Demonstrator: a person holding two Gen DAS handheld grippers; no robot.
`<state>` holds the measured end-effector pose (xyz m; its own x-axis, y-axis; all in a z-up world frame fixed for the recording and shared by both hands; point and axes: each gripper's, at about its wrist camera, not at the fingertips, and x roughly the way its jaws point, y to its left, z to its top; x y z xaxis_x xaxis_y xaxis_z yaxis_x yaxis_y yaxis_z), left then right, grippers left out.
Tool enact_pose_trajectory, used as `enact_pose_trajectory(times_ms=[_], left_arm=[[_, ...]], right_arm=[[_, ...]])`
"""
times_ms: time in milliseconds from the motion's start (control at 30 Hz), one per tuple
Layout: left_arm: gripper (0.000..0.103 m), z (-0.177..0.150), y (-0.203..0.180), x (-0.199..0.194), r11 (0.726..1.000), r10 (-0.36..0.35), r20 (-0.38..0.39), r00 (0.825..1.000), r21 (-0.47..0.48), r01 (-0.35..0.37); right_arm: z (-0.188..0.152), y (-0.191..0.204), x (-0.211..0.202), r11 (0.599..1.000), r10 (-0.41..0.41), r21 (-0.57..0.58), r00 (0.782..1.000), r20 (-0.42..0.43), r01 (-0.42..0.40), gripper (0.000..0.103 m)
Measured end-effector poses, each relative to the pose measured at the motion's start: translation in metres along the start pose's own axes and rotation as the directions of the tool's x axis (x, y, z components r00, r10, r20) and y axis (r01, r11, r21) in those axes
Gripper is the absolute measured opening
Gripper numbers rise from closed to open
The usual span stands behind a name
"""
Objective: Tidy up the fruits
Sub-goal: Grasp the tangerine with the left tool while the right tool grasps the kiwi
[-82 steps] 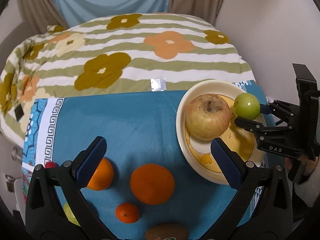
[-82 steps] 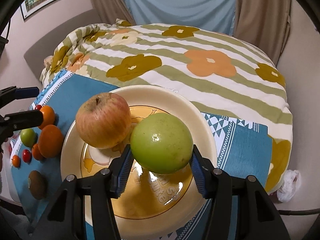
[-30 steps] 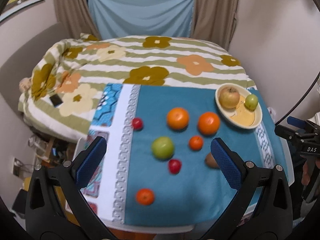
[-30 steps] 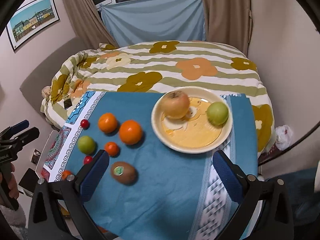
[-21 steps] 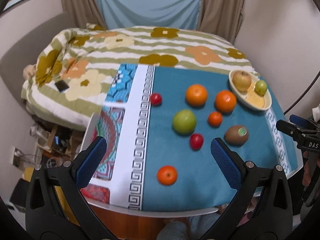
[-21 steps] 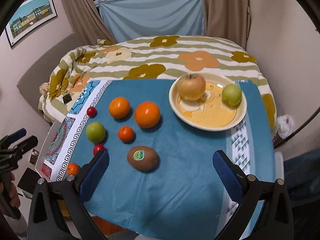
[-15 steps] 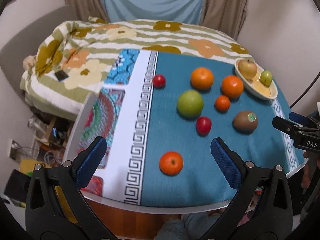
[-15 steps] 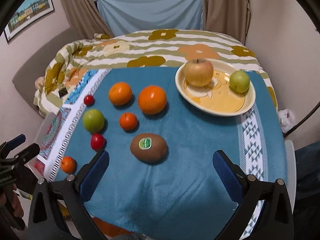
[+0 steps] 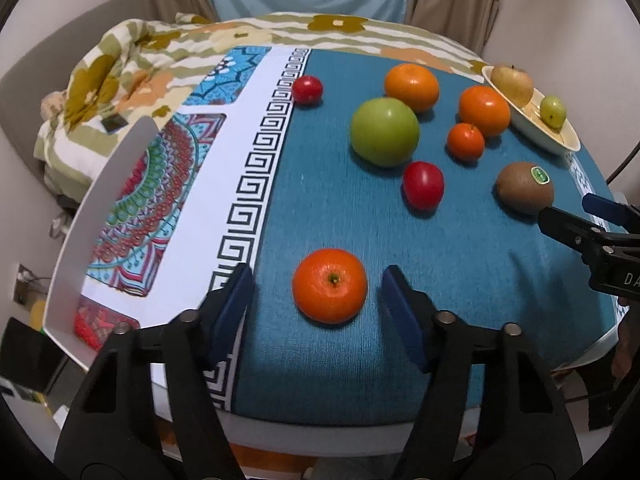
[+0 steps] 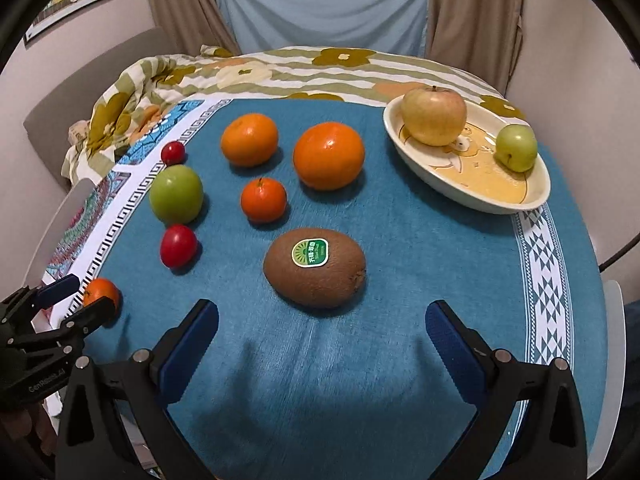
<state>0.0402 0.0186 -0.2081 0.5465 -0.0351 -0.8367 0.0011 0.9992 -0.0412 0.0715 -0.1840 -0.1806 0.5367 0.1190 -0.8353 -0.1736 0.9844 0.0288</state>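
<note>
Left claw [image 9: 316, 288] is spread around a small orange [image 9: 329, 291] near the bench's [image 9: 460, 320] front edge, not touching; right claw [image 10: 322, 330] is spread, empty, just short of the kiwi [image 10: 315, 267].

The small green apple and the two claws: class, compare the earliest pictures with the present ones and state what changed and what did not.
The right claw let go of the small green apple, now resting in the plate, and drew back to the kiwi. The left claw moved to the small tangerine and narrowed around it, not yet touching. The big apple stayed on the plate.
</note>
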Motion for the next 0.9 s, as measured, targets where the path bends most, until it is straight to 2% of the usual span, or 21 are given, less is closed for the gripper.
enact_pose_trajectory(times_ms=[33,100,233,300,467,633,767,900], left_arm=[[0.064,0.0,0.0,0.002,1.0,-0.002,-0.007,1.0,-0.003,0.002],[0.055,-0.001,0.0,0.005,1.0,-0.004,-0.016,1.0,-0.007,0.004],[0.052,-0.003,0.001,0.006,0.999,-0.017,-0.02,1.0,-0.028,0.016],[0.043,-0.003,0.001,0.006,0.999,-0.041,-0.022,0.999,-0.036,0.04],[0.043,-0.002,-0.003,0.004,1.0,-0.026,-0.025,0.999,-0.016,0.025],[0.043,-0.003,0.004,0.002,0.999,-0.018,-0.028,0.999,-0.034,0.017],[0.043,-0.004,0.011,0.0,0.999,-0.01,-0.026,1.0,-0.052,0.008],[0.043,-0.004,0.014,-0.004,0.998,-0.003,-0.023,1.0,-0.06,0.002]], right_arm=[[0.0,0.001,0.002,1.0,-0.001,-0.003,1.0,-0.003,0.001,0.103],[0.001,0.001,0.005,1.0,0.002,-0.007,1.0,-0.008,-0.002,0.103],[0.005,0.003,0.01,1.0,-0.001,-0.018,1.0,-0.009,0.001,0.103],[0.007,0.005,0.012,1.0,0.0,-0.023,1.0,-0.012,0.0,0.103],[0.016,0.01,0.017,0.999,-0.009,-0.048,1.0,-0.02,0.008,0.103],[0.023,0.013,0.026,0.998,-0.013,-0.063,0.999,-0.041,0.01,0.091],[0.026,0.014,0.032,0.998,-0.021,-0.063,0.999,-0.05,0.018,0.087],[0.028,0.015,0.039,0.997,-0.037,-0.063,0.997,-0.068,0.033,0.076]])
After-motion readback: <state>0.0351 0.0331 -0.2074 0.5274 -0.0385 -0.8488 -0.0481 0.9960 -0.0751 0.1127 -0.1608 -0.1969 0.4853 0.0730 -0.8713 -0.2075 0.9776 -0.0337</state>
